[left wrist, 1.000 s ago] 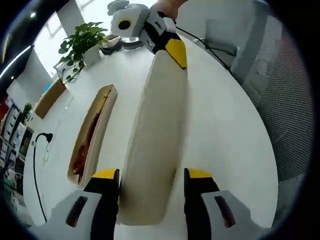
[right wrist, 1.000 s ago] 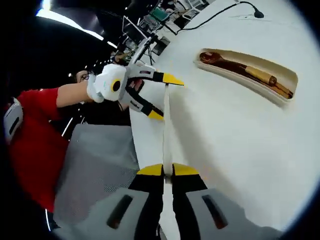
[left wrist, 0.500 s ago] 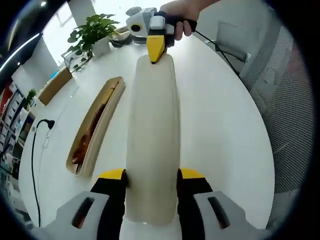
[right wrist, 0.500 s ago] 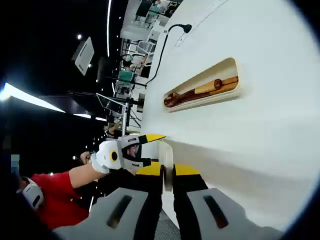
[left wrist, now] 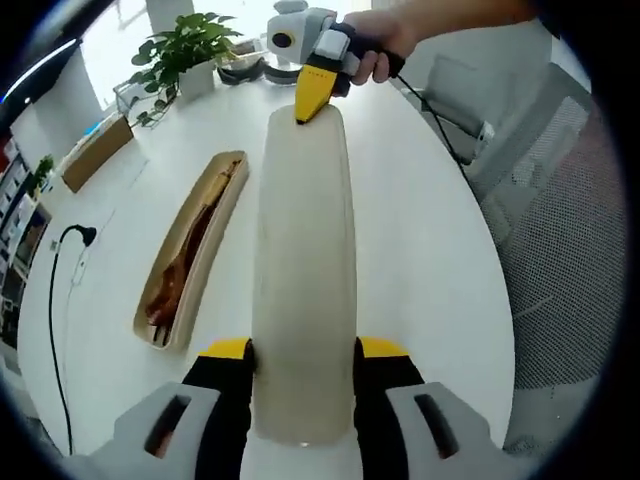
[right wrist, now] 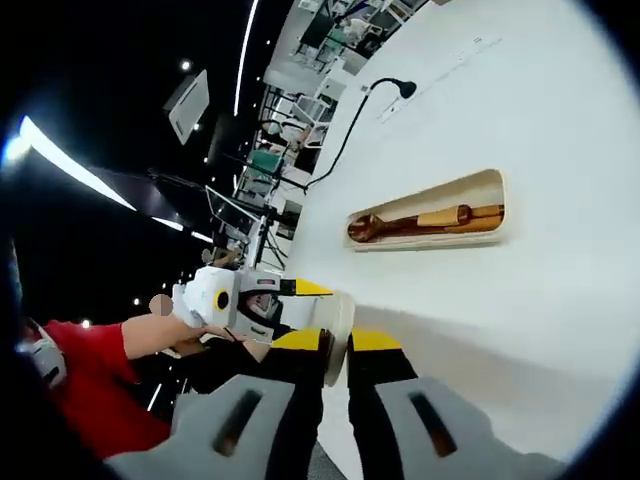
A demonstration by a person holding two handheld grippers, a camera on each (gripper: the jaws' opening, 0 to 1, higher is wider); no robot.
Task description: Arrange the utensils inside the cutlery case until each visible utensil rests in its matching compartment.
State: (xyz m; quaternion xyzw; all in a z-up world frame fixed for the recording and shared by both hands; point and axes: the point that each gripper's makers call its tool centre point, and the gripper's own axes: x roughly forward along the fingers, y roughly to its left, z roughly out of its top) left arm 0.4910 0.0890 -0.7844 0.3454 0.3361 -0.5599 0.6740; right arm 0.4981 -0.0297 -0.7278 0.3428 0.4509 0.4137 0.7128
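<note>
A long cream case lid (left wrist: 303, 280) hangs over the white table (left wrist: 420, 220), held at both ends. My left gripper (left wrist: 306, 352) is shut on its near end, and my right gripper (left wrist: 312, 95) pinches the far end. In the right gripper view, the right gripper (right wrist: 336, 345) is shut on the lid's edge (right wrist: 340, 308), with the left gripper (right wrist: 255, 298) beyond it. The open case base (left wrist: 190, 255) lies on the table to the lid's left. It holds brown wooden utensils, among them a spoon (right wrist: 400, 222).
At the table's far end stand a potted plant (left wrist: 185, 55) and a cardboard box (left wrist: 95, 155). A black cable with a plug (left wrist: 75, 240) runs along the left side. A grey mesh chair (left wrist: 570, 250) stands off the right edge. A person's red sleeve (right wrist: 70, 390) shows behind the left gripper.
The left jaws have come in against the lid's sides. The lid has swung from tilted to straight along the left view, and the right gripper has rolled with it.
</note>
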